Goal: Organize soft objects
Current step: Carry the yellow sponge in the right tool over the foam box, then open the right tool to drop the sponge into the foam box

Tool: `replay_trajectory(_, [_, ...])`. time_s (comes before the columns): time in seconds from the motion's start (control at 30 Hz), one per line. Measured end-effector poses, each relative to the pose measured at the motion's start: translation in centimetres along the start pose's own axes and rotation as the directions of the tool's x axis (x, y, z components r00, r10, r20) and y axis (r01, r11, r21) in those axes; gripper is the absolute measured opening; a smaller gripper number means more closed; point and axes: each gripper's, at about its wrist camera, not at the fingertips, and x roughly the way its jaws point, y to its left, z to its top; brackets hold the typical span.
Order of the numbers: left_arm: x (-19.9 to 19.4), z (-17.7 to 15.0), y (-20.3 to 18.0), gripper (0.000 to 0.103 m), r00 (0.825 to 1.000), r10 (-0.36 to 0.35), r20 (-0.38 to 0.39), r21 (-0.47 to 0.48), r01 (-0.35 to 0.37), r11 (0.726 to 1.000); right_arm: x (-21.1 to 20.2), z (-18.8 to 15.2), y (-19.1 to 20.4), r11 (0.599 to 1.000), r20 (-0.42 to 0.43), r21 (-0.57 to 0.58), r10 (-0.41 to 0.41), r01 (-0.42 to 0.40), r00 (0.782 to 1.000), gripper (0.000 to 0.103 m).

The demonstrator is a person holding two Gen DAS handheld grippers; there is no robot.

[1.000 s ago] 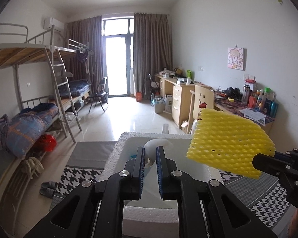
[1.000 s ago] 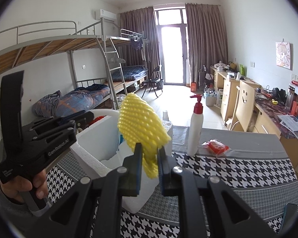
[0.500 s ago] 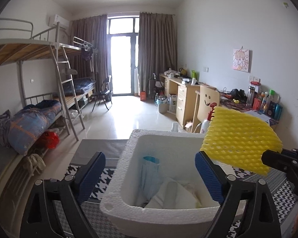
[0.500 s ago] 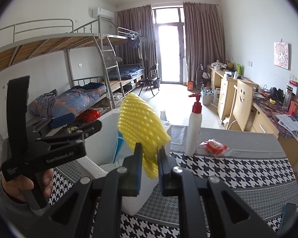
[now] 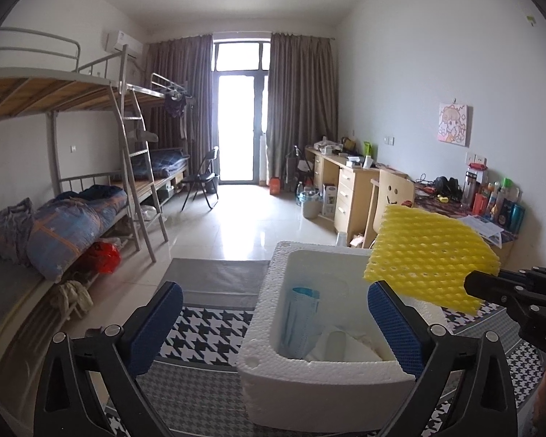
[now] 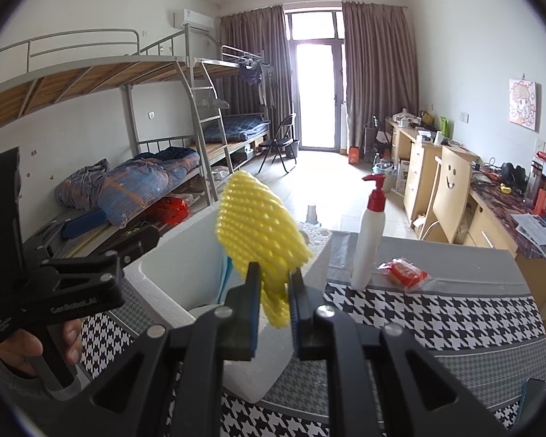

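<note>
Opening my left hand-held gripper (image 5: pixel 273 322) wide, nothing between its jaws, I dropped the white piece into the foam box (image 5: pixel 320 382); my right hand-held gripper (image 6: pixel 273 302) grasps the yellow foam net (image 6: pixel 260 233) above that box, next to go in

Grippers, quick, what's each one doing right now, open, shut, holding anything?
Left gripper: jaws opening wide, nothing between them.
Right gripper: shut on the yellow foam net.

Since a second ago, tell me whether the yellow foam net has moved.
No. In the right wrist view the yellow foam net stays beside the white pump bottle.
</note>
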Motion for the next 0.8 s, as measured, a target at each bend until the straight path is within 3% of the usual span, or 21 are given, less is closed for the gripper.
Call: replay_trajectory(0.8, [-2.0,-1.1,2.1,0.102,0.999,0.036,0.017,-0.02,-0.036,0.999,2.7,0.5,1.5,0.999,-0.056,-0.012,0.051,-0.052,0.997,0.018])
